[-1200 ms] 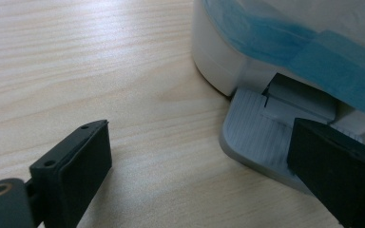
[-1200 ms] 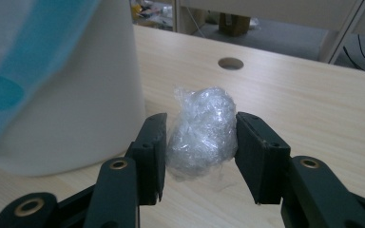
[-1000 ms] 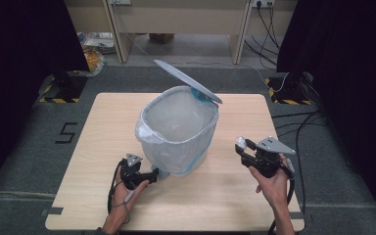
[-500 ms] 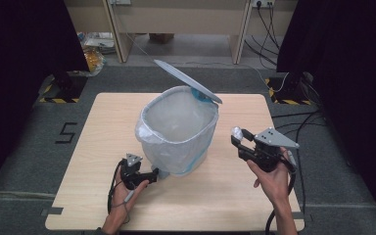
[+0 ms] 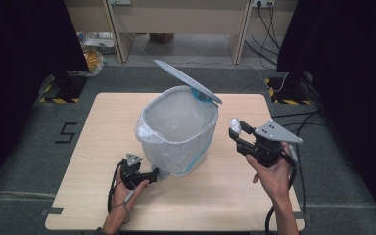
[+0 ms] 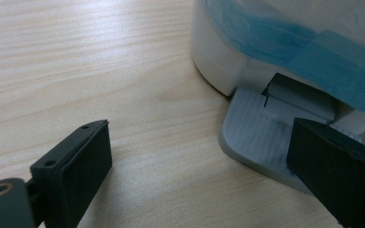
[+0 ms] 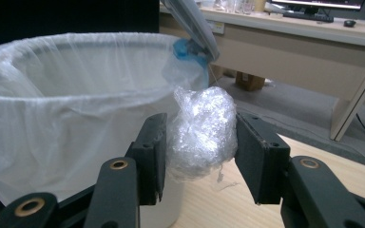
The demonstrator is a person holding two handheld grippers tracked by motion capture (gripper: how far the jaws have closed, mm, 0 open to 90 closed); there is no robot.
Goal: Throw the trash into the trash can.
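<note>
Nearest the person, the left claw (image 5: 152, 174) rests low on the wooden surface (image 5: 88, 147) with its jaws spread wide; in the left gripper view one jaw lies over the ribbed grey pedal (image 6: 254, 137) at the foot of the bin (image 5: 178, 129), apparently pressing it, since the lid (image 5: 188, 81) stands raised. Farther out, the right claw (image 7: 200, 142) is closed on a crumpled ball of clear plastic film (image 7: 202, 130), held in the air just beside the bin's rim and short of the opening. The bin, lined with a translucent bag (image 7: 57, 109), stands at the middle of the surface. The step in hand is judged to be disposal: the next move calls for carrying the film over the rim, then parting the jaws, with the pedal kept down.
</note>
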